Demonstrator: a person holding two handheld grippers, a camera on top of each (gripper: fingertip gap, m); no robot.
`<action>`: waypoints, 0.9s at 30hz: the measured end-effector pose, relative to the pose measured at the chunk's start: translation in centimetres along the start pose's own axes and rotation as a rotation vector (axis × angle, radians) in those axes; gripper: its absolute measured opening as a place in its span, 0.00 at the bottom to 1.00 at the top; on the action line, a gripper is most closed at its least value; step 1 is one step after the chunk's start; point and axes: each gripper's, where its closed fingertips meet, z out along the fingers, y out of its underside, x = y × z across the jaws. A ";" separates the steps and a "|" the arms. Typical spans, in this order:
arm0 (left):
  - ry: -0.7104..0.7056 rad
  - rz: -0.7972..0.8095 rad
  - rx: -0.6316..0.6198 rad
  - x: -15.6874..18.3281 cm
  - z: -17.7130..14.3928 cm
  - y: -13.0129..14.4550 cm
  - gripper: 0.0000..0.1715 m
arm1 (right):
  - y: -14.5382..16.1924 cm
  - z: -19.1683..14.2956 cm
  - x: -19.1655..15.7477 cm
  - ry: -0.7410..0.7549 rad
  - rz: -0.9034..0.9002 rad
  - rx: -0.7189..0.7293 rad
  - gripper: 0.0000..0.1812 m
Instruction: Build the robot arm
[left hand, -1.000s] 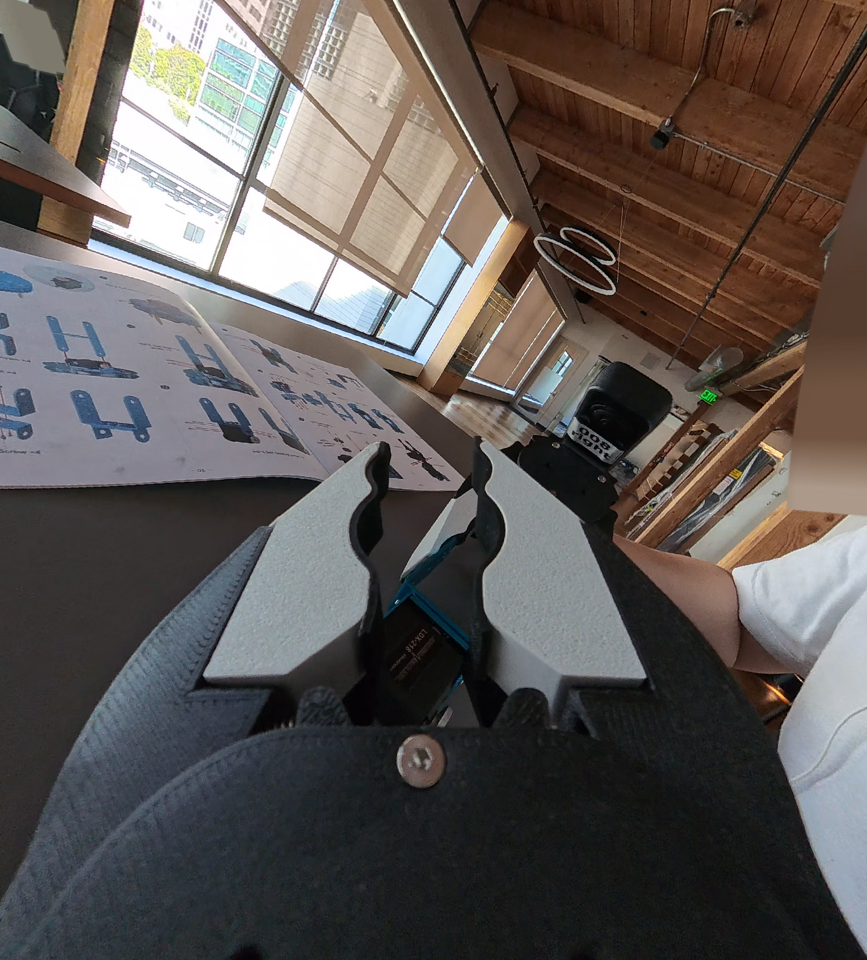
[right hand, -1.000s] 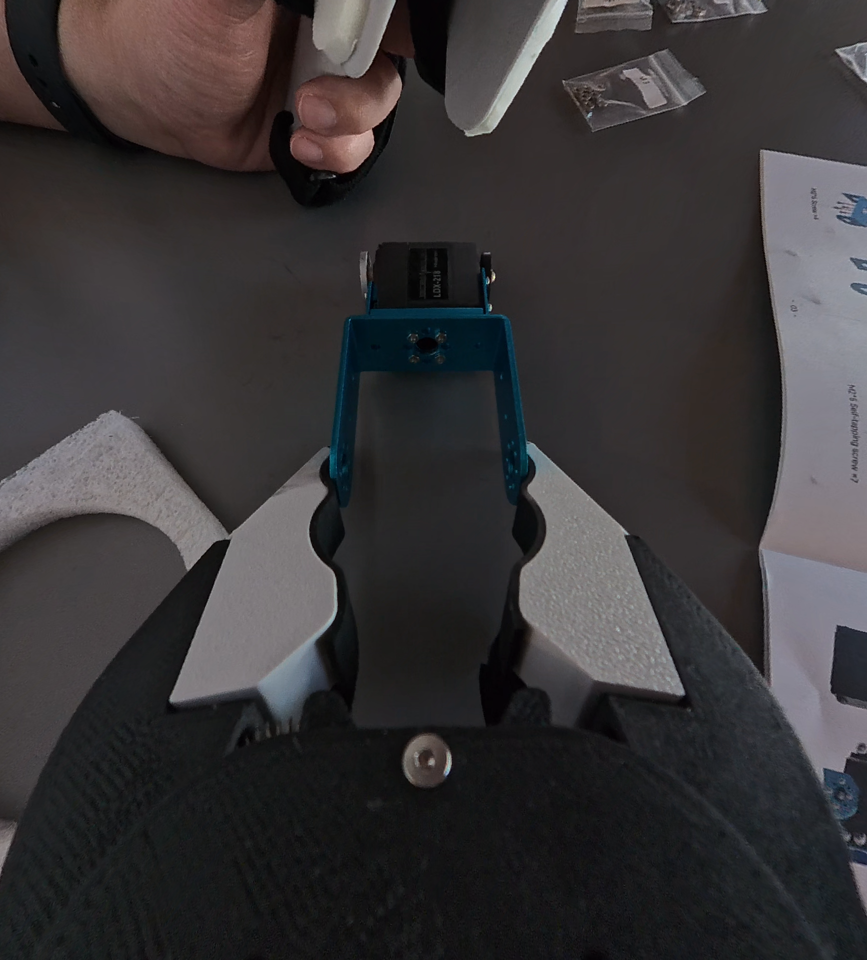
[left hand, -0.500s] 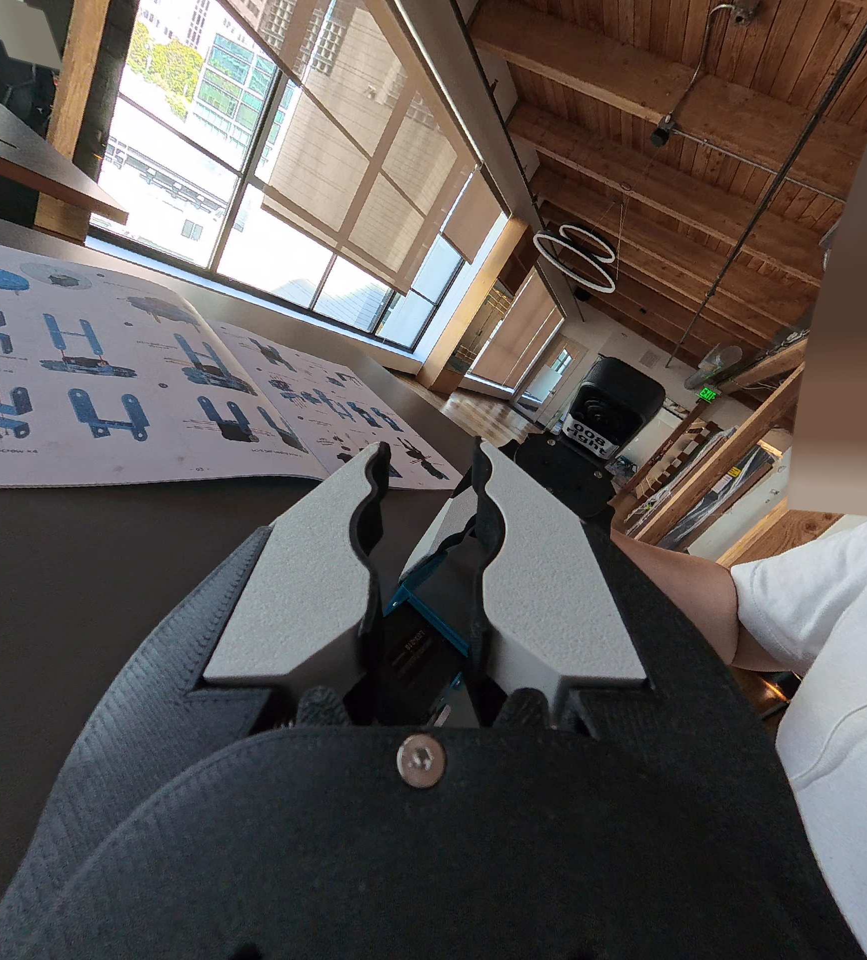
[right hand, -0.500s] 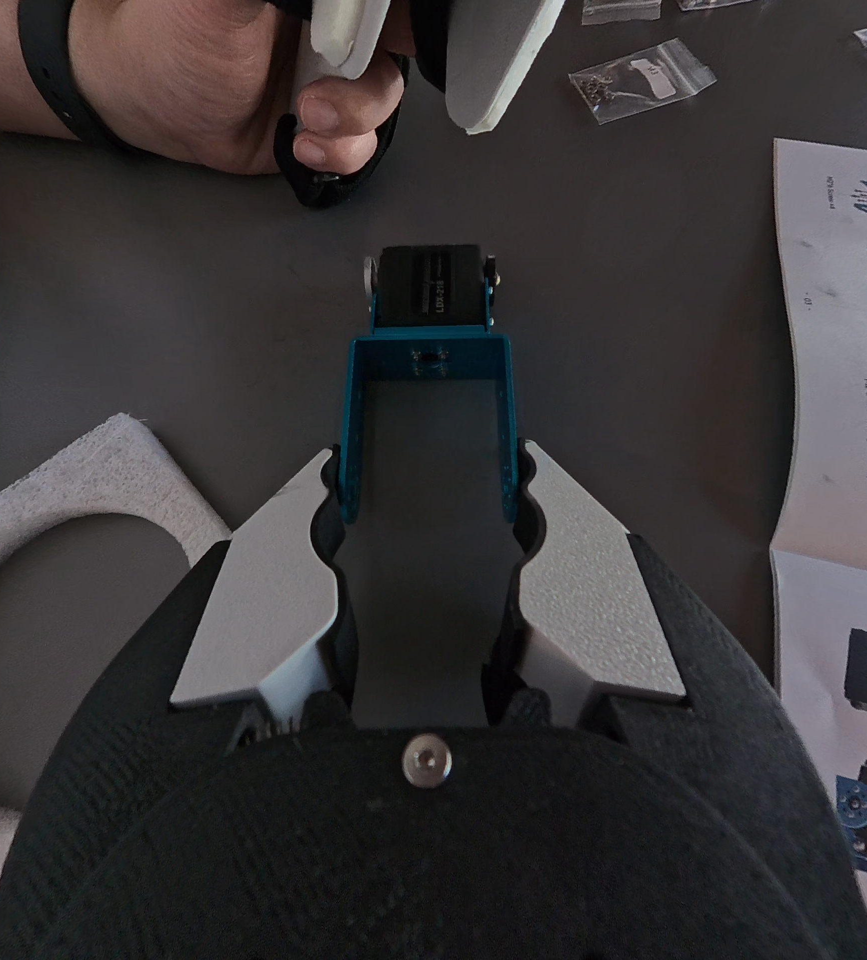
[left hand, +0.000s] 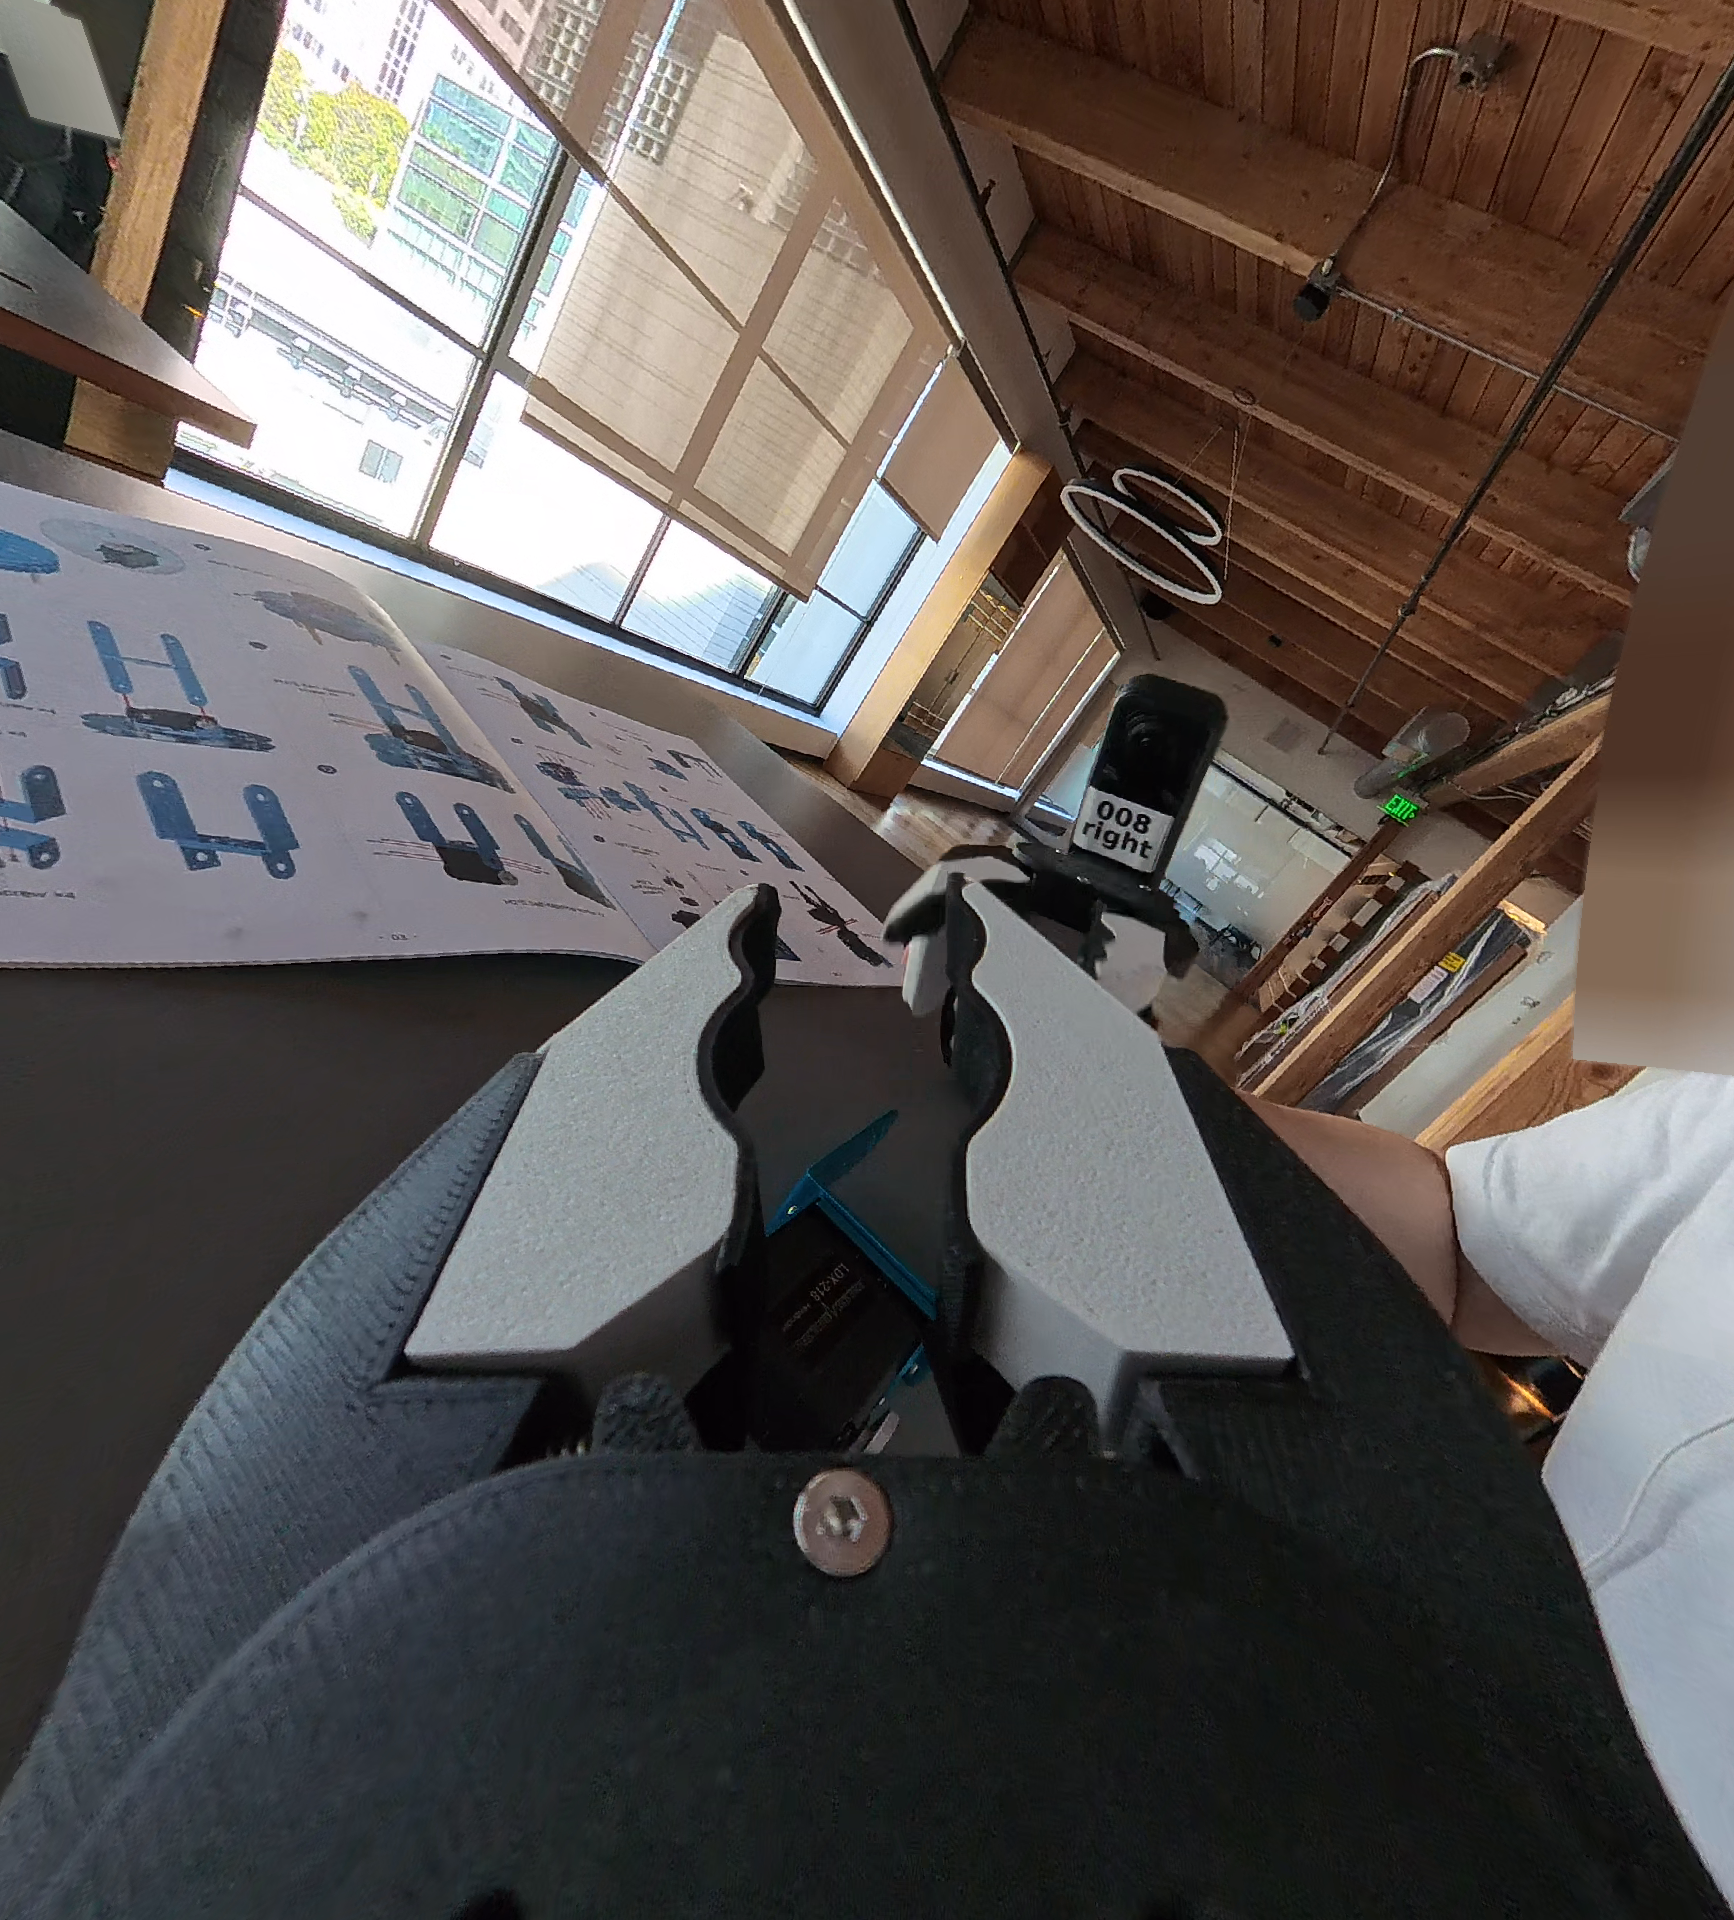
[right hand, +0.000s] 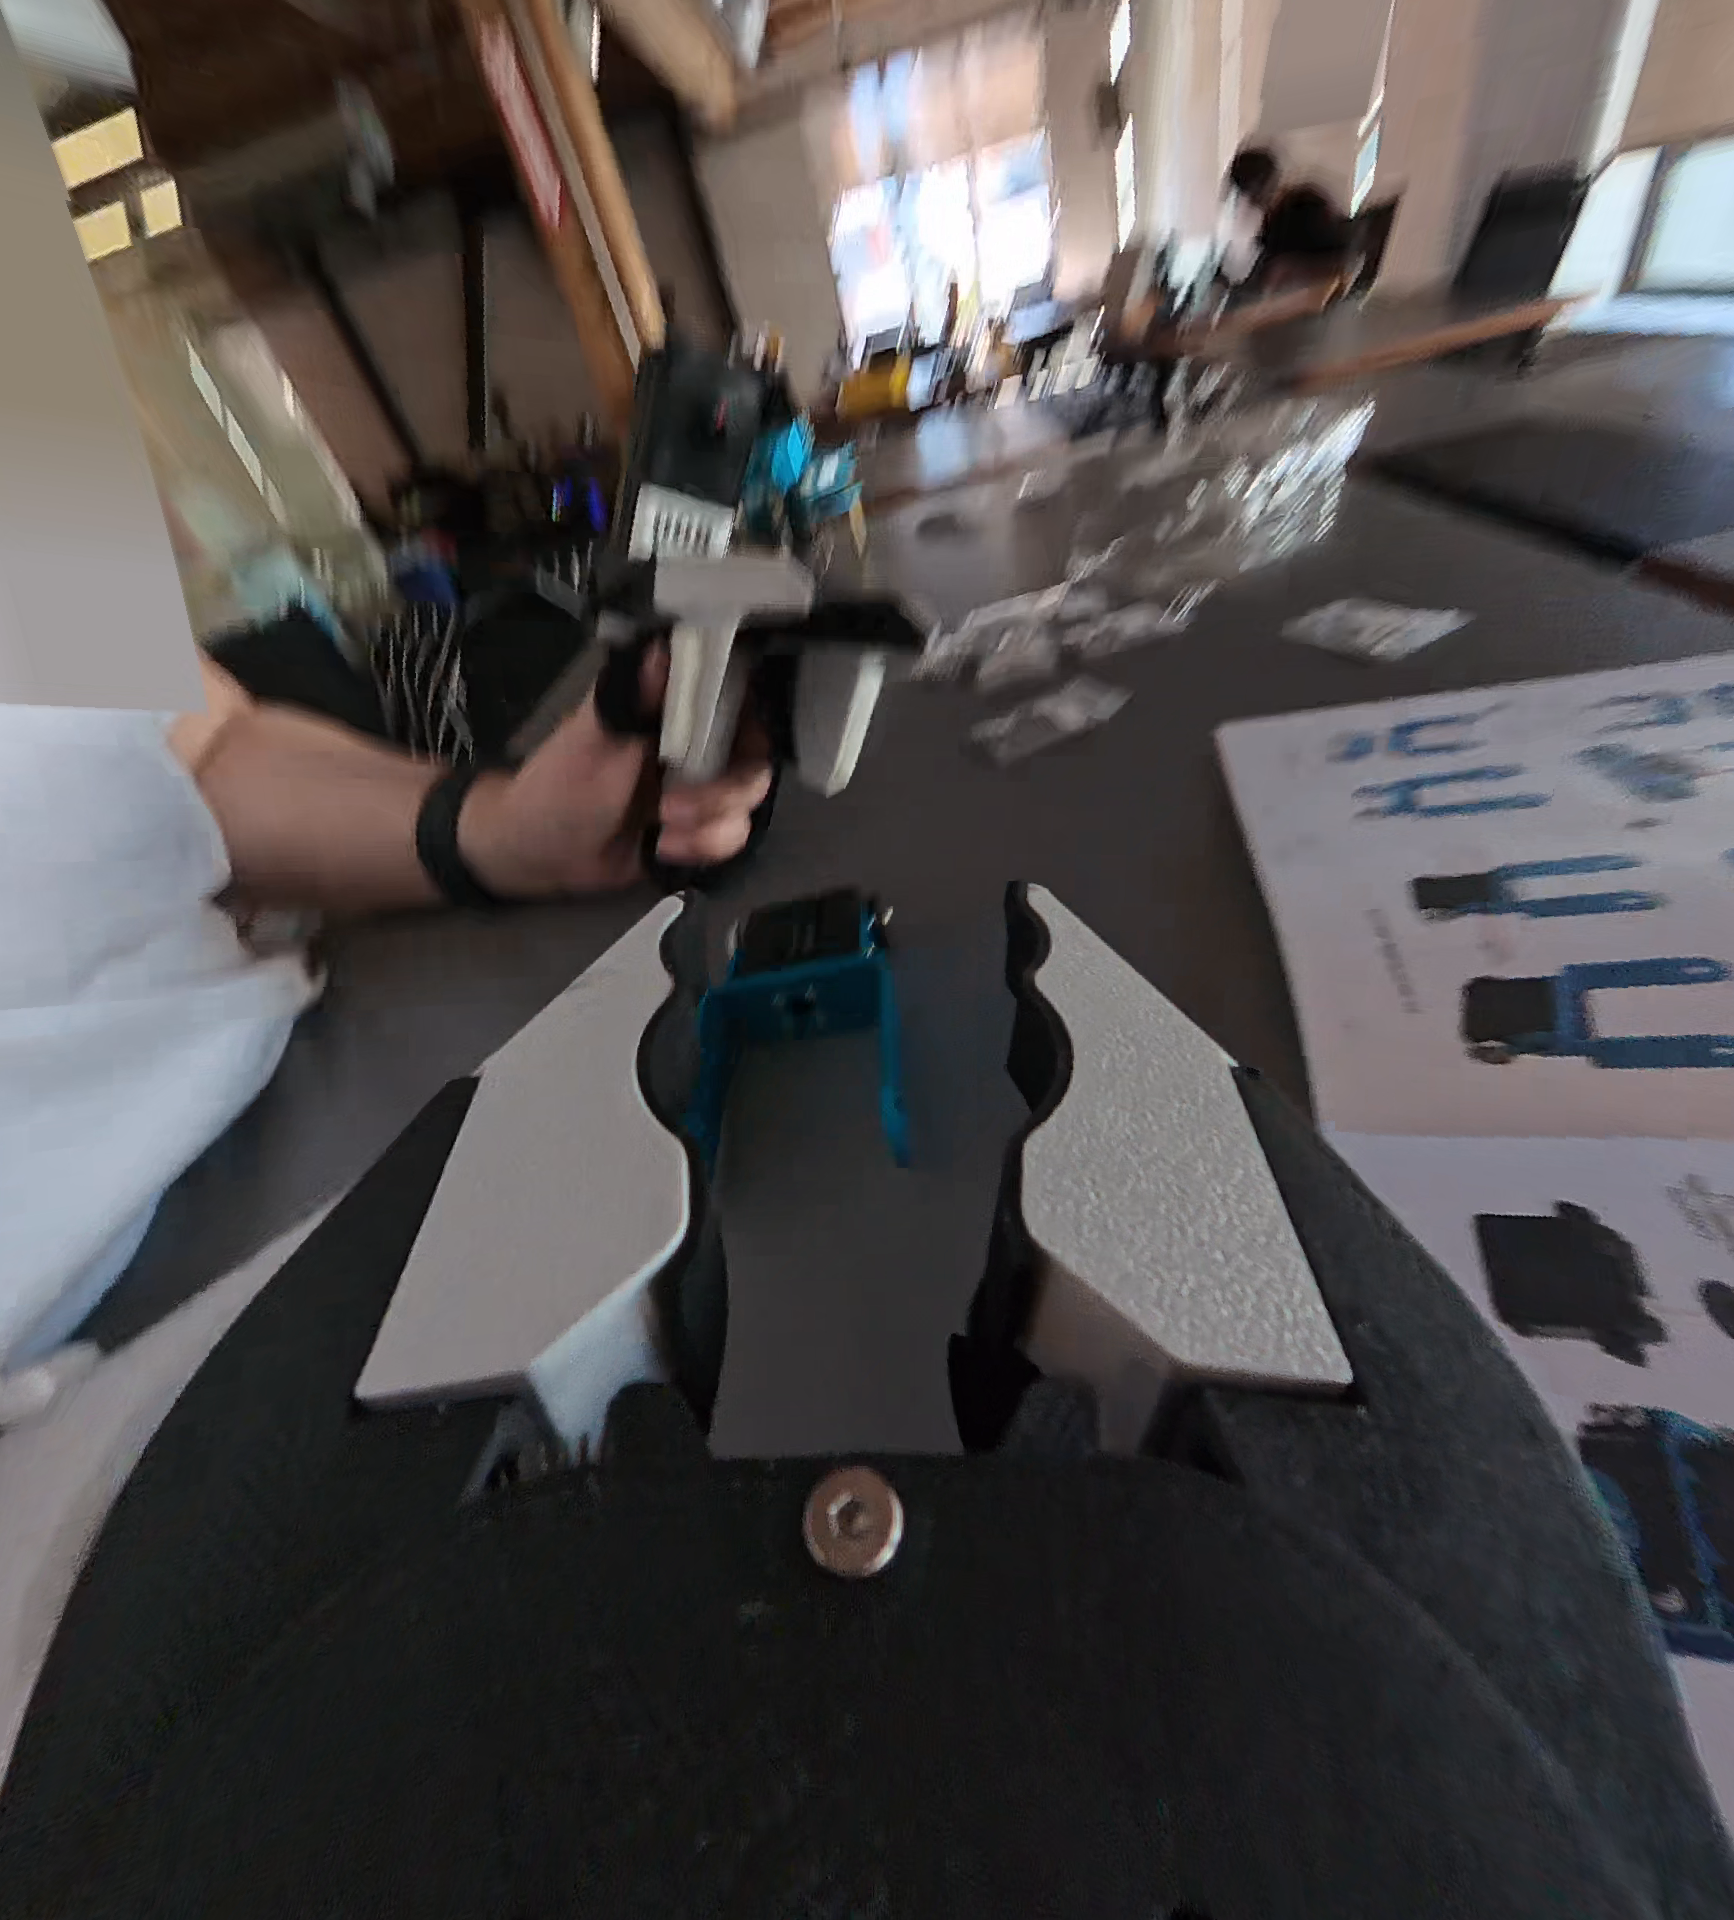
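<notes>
Loft room, timber ceiling, tall windows with half-drawn shades; the right wrist view is smeared with blur. Dark matte surface [left hand: 167,1143] underfoot. An open instruction booklet [left hand: 219,748] lies flat on it, pages showing blue bracket drawings. Small clear bags of parts [right hand: 1050,665] are scattered farther back, detail too blurred to read.

Blue U-bracket [right hand: 801,1023] with a black servo [right hand: 806,930] fixed at its closed end sits on the surface, its two arms pointing toward the right hand-held gripper [right hand: 847,914].

Right hand-held gripper: released, jaws spread wide, the bracket between the fingers but clear of both pads.

Left hand-held gripper [left hand: 863,935]: jaws parted, low over the surface, the servo deep between its fingers near the base. Cannot tell whether the pads touch it. A hand [right hand: 593,821] with a black wristband grips its handle.

White sleeve [left hand: 1673,1351] at the frame edge.
</notes>
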 end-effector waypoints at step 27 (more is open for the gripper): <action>0.011 -0.018 0.002 0.0 0.1 0.0 0.19 | -2.1 -2.4 3.6 0.257 -0.130 0.145 0.16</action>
